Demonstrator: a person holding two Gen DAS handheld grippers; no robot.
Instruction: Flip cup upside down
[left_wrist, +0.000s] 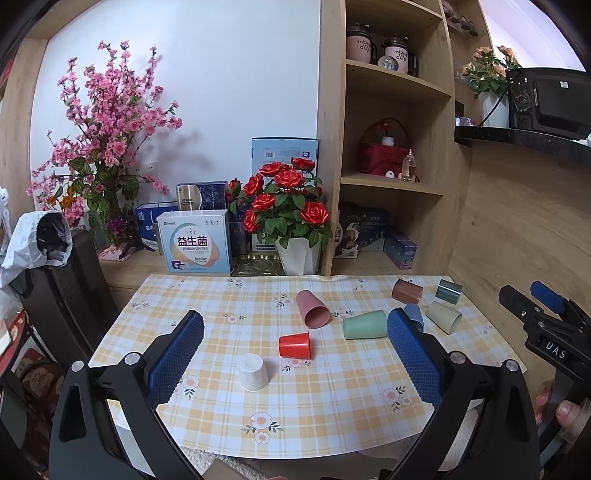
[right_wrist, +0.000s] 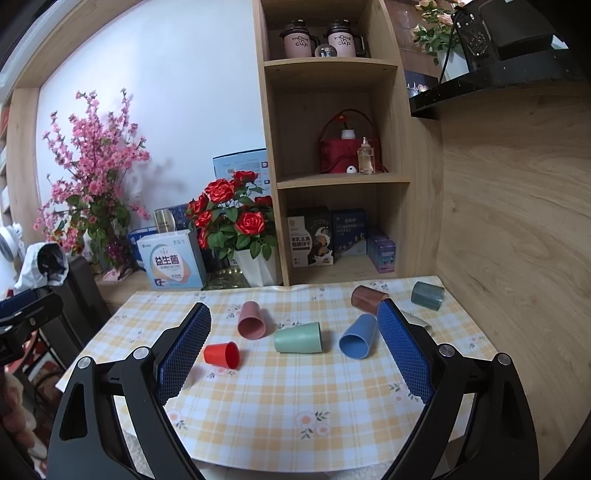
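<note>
While both tools hang above the near edge of the table (left_wrist: 332, 435), the left hand-held gripper (left_wrist: 295, 365) stands wide apart with nothing between its blue pads, and the right hand-held gripper (right_wrist: 293, 347) is likewise wide and empty; that spread looks meant to take a cup's width.

Nearest the left one, a white cup (left_wrist: 253, 372) already sits mouth down, so it seems finished. Just beyond it the red cup (left_wrist: 294, 345) lies on its side, likely the easiest next pick. Farther on, the pink cup (left_wrist: 312, 309), green cup (left_wrist: 365, 324) and blue cup (right_wrist: 357, 338) also lie tipped over, mouths mostly toward the cameras. The cream cup (left_wrist: 444, 317), brown cup (left_wrist: 407, 291) and grey cup (left_wrist: 448, 291) lie near the far right corner. Behind the table stands a pot of roses (left_wrist: 288, 206).
</note>
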